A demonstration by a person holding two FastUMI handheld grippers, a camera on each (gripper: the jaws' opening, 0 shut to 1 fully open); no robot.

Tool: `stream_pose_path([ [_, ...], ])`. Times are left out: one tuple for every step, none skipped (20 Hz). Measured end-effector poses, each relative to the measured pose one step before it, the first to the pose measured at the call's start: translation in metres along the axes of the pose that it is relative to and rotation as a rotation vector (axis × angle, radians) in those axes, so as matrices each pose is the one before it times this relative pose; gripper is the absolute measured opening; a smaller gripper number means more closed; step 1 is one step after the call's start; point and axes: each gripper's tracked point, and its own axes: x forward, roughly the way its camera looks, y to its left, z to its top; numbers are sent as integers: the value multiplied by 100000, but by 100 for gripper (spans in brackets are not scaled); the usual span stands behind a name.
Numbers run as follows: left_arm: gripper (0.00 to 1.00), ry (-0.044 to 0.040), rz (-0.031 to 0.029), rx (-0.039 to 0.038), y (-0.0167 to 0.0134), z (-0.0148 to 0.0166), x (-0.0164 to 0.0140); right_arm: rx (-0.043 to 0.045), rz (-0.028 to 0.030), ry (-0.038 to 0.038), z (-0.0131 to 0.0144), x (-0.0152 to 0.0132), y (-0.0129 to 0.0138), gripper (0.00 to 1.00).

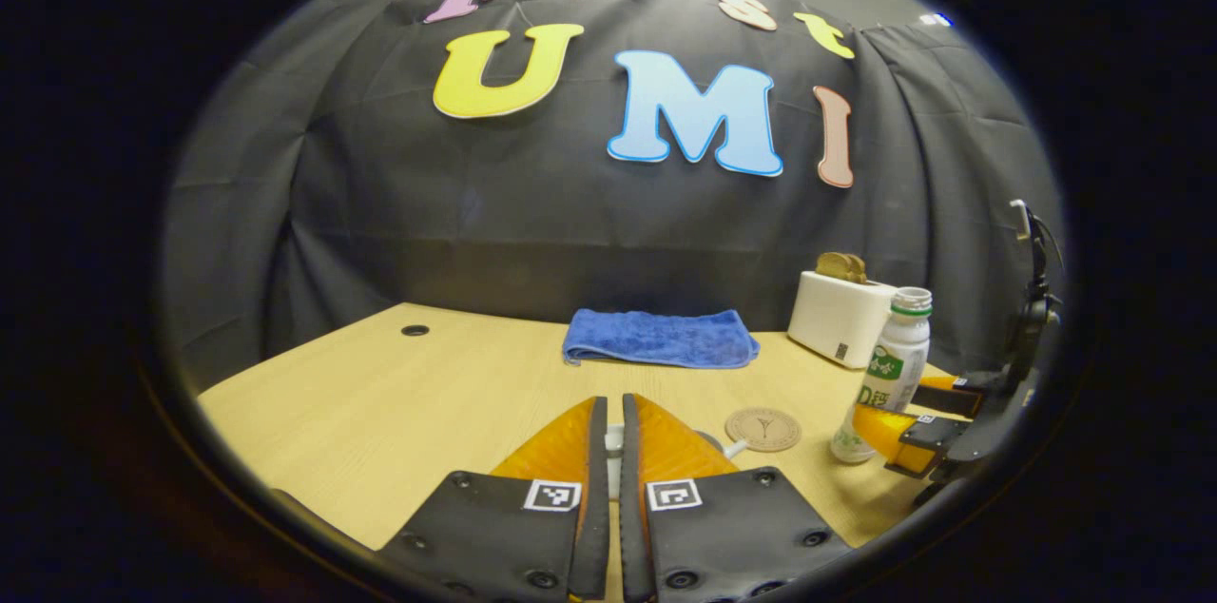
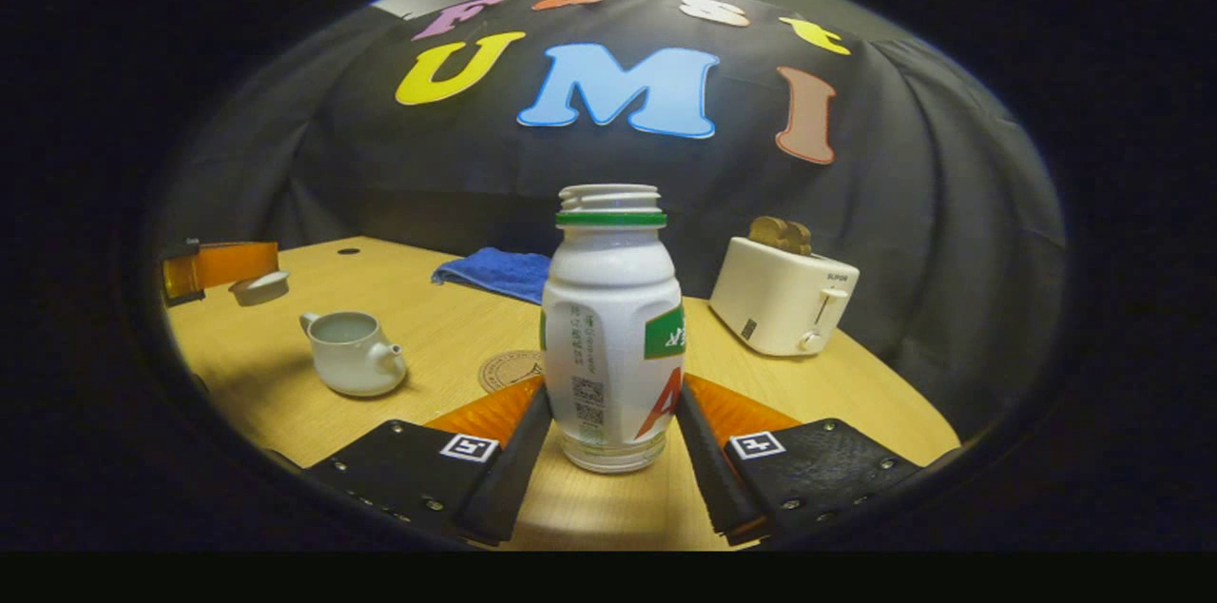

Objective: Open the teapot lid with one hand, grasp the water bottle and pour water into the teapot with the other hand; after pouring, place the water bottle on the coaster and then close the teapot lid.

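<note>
Water bottle: we find it standing upright on the table, long axis vertical, its uncapped threaded neck pointing up. In the right gripper view it sits squarely between the fingers of the right gripper, which are spread wide and lie against either side of its lower body, clasping it. The base rests on the tabletop. The gripper is held low and level, its fingers close to the table surface.

In the left gripper view we note the same gripper at the far right, coming in from the side of the bottle at its lower half.

The left gripper is clenched almost fully, with a narrow gap between its fingers. A small white part of the teapot lid shows in that gap. The right gripper view confirms this: the lid hangs at the tips of the left gripper, held above the table and up and to the left of the teapot.

The teapot stands on the table with its mouth uncovered. Its spout points toward the coaster and its handle faces the opposite way. The coaster lies flat between teapot and bottle, just beside the bottle and partly hidden behind it.

Farther back we record a folded blue towel near the table's rear edge. To its right stands a white toaster with bread in its slots.
</note>
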Motion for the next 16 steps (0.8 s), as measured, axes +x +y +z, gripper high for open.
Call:
stream_pose_path([
  [15, -283, 483, 71, 393, 54, -4, -6468, -1580, -132, 461, 8, 22, 74],
  [15, -88, 587, 50, 522, -28, -217, -8773, -1397, -253, 520, 158, 33, 74],
  [15, -87, 494, -7, 419, -11, -99, -6274, -1012, -387, 453, 133, 108, 74],
  [15, -32, 461, -71, 424, 35, -158, -5820, -670, -470, 525, 161, 167, 74],
  [12, 146, 502, -90, 440, -136, -74, -5606, -917, -178, 342, 152, 64, 74],
  [12, 58, 464, -104, 382, -73, -99, -5349, -1016, -849, 636, 101, 70, 74],
  [12, 85, 506, -184, 404, -161, -83, -5478, -956, -512, 494, 169, 40, 74],
  [12, 294, 618, -91, 540, -132, -177, -6199, -1143, -1175, 702, 195, 44, 74],
  [12, 80, 644, 56, 465, -59, -48, -4085, -946, -1159, 531, 113, -17, 74],
  [15, 9, 773, 99, 531, -87, -78, -4227, -738, -1028, 530, 88, 84, 74],
  [12, -33, 796, 3, 476, 1, -44, -4464, -984, -796, 433, 79, -23, 74],
  [15, -22, 729, -70, 468, -119, -74, -4607, -865, -871, 434, 117, 45, 74],
  [15, 87, 548, -174, 469, 44, -94, -4571, -564, -828, 401, 86, 54, 74],
  [15, 48, 430, -208, 206, -195, 41, -4068, -397, -519, 298, 98, 148, 74],
  [12, 174, 390, -252, 317, -76, -89, -4101, -587, -268, 226, 93, -22, 74],
  [12, 179, 330, -314, 362, -142, -46, -4500, -915, 246, 266, 235, -92, 74],
])
